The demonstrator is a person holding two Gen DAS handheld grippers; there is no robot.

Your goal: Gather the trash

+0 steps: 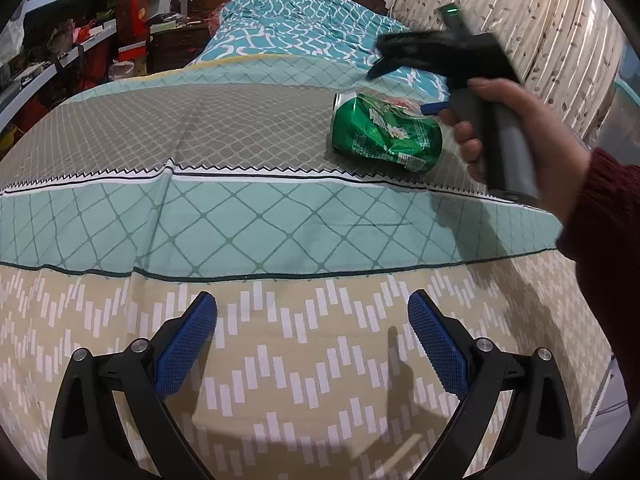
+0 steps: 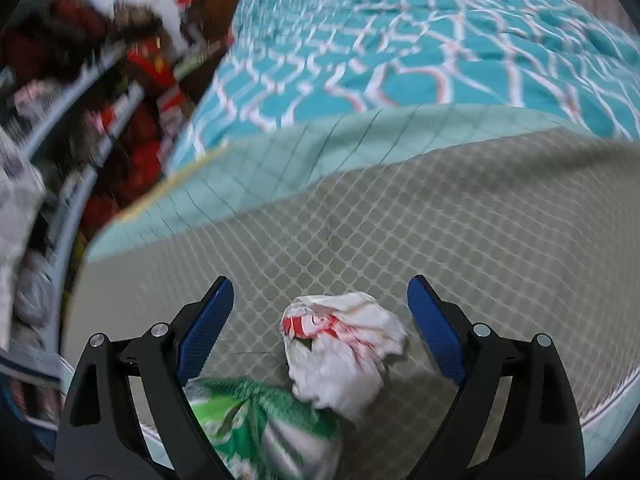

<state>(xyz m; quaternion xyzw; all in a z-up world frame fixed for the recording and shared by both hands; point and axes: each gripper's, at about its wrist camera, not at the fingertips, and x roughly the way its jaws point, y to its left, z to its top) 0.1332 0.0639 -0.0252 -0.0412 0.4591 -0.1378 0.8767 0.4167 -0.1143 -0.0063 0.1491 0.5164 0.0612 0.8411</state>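
Observation:
A crushed green can [image 1: 386, 134] lies on its side on the grey diamond-patterned part of the bed cover. My left gripper [image 1: 313, 344] hovers open over the beige front edge of the bed, well short of the can, nothing between its blue pads. In the left wrist view a hand holds my right gripper [image 1: 430, 109] just right of the can, blurred. In the right wrist view my right gripper [image 2: 320, 330] stands open around a crumpled white and red wrapper [image 2: 340, 344]; its pads do not touch it. The green can [image 2: 264, 424] lies just below the wrapper.
A teal patterned duvet [image 1: 304, 28] is heaped at the far end of the bed. Cluttered shelves [image 1: 68, 48] stand at the left. A leaf-printed curtain [image 1: 520, 20] hangs at the right, beside a sleeve in dark red [image 1: 608, 232].

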